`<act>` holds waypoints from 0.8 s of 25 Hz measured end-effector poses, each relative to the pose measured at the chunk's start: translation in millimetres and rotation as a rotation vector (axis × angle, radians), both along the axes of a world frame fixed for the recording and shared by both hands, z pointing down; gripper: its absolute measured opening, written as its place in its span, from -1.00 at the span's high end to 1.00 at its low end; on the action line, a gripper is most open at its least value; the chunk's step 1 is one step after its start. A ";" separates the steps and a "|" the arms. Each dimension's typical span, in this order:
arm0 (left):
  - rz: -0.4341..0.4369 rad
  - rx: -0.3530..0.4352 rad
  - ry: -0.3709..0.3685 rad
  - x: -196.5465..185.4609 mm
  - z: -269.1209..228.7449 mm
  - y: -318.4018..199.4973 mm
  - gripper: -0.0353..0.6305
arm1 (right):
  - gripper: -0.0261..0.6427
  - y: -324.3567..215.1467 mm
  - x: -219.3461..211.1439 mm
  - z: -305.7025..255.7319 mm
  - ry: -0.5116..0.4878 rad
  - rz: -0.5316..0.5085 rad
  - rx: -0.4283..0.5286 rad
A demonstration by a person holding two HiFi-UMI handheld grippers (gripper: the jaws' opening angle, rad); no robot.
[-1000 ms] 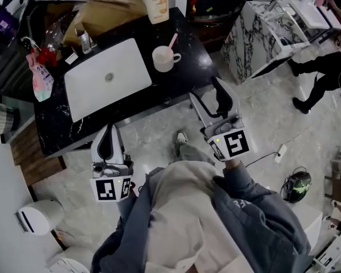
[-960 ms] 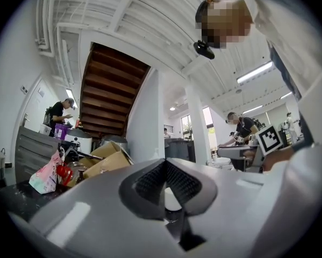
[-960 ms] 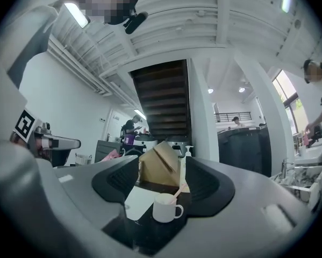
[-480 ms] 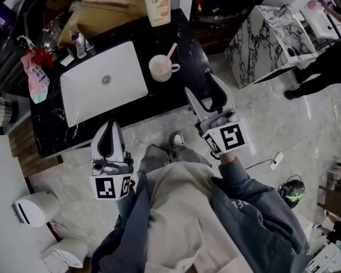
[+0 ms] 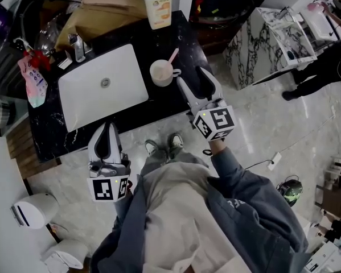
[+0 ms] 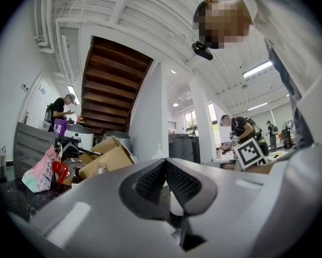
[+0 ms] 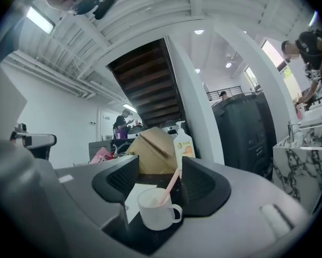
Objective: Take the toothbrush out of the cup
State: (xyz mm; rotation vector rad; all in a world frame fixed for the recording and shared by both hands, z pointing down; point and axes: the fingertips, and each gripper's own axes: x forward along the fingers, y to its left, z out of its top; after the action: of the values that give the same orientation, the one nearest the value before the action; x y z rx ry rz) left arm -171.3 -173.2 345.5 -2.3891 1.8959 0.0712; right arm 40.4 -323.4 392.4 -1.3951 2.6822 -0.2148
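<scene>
A white cup (image 5: 161, 73) with a handle stands on the black counter (image 5: 176, 36), right of the sink. A pink toothbrush (image 5: 172, 56) leans in it, its handle sticking out up and to the right. My right gripper (image 5: 194, 81) is open, its tips over the counter's front edge just right of the cup and touching nothing. In the right gripper view the cup (image 7: 156, 210) and toothbrush (image 7: 172, 183) sit framed between the open right gripper (image 7: 159, 183) jaws, still ahead of them. My left gripper (image 5: 105, 132) hangs low by the counter front, shut and empty (image 6: 165, 164).
A white sink basin (image 5: 102, 86) with a faucet (image 5: 77, 45) fills the counter's left. Behind stand a soap bottle (image 5: 158, 4), a cardboard box (image 5: 99, 7) and a pink pouch (image 5: 33, 79). A marble-patterned table (image 5: 255, 38) stands right, and a person (image 5: 324, 67) beyond it.
My right gripper has moved up and left, from over the floor to the counter edge beside the cup. The left gripper has stayed nearly still.
</scene>
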 end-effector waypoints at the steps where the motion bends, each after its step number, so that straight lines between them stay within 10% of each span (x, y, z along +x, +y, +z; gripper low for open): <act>1: -0.006 -0.002 -0.001 -2.9 0.2 0.1 0.72 | 0.17 -6.2 -2.2 3.3 0.000 0.007 -0.005; 20: 0.019 -0.048 -0.078 -9.1 21.9 -56.4 0.72 | 0.24 -85.3 -33.2 57.0 -0.022 0.025 -0.180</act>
State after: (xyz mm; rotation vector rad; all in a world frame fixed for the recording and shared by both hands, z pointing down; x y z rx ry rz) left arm -180.5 -229.7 367.4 -2.4027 1.8614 -0.0660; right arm 7.1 -408.7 449.4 -1.4628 2.6831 -0.4770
